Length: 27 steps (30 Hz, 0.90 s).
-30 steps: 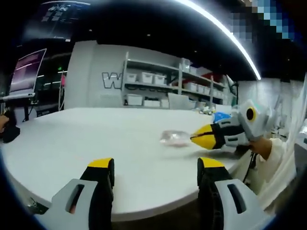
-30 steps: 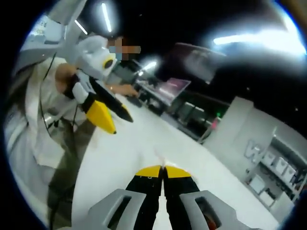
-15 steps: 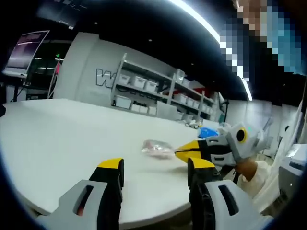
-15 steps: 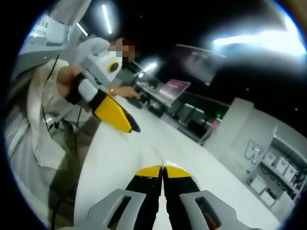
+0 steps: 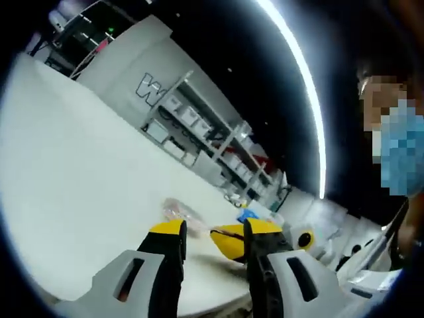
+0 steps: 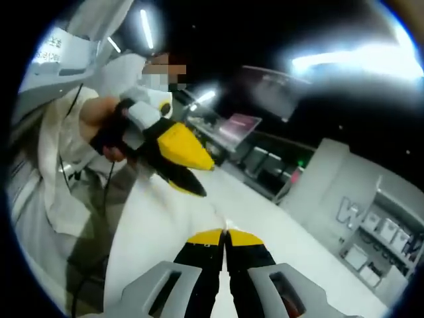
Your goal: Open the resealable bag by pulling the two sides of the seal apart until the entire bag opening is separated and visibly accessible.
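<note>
On the white table (image 5: pixel 73 172), toward its far side in the left gripper view, lay the resealable bag (image 5: pixel 180 211) — a small clear pouch with something pinkish inside, flat on the surface, its seal too blurred to judge. Just beside it, coming in from the right, the right gripper (image 5: pixel 226 241) reached with its yellow tips drawn tightly together; whether they pinched the bag's edge could not be made out, since the left gripper's own jaw stood partly in front. The left gripper (image 5: pixel 213 233) hovered nearer the table's edge, jaws parted with a clear gap and nothing between them.

From the right gripper view, the right gripper (image 6: pixel 225 233) had its yellow-capped jaws pressed shut against each other over the white tabletop (image 6: pixel 165 225) — no bag material was visible between them. Above and to the left, the left gripper (image 6: pixel 189 177) hung in the air, held by a person's hand (image 6: pixel 109 136) in a pale sleeve.

Beyond the table stood a grey wall with shelving (image 5: pixel 199 129) carrying white bins, and a long ceiling light (image 5: pixel 301 79) ran overhead.
</note>
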Available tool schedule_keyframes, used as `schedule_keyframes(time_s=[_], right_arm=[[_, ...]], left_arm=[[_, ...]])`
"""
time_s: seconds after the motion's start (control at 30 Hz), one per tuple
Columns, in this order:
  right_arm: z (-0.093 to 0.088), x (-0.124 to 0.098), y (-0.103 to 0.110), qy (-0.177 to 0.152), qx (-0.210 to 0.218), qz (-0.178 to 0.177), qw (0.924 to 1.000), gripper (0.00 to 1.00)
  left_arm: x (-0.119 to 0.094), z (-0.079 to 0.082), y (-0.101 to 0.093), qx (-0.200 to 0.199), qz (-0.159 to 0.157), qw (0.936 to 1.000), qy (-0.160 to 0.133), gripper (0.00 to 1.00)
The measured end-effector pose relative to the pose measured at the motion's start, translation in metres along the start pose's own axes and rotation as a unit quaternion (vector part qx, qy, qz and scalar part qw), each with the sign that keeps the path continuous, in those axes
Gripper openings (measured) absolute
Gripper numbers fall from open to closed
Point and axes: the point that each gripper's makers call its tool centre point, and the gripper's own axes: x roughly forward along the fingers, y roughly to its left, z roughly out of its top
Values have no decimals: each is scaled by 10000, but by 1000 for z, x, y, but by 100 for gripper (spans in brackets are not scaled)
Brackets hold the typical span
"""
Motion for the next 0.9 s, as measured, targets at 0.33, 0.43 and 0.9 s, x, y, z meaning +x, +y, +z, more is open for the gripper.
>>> schedule_keyframes(time_s=[0.33,0.43,0.9], right_arm=[[2,-4,0,-52,60,-35,10000,0],[2,-5,0,-46,57,-50,10000,0],[5,-10,0,-90,-11,-1,10000,0]], left_arm=[[10,-19,3,-1003,31,9939,456,20],[11,-21,5,-1183,16,9918,477,15],[15,-20,7,-1760,20,9834,444,5]])
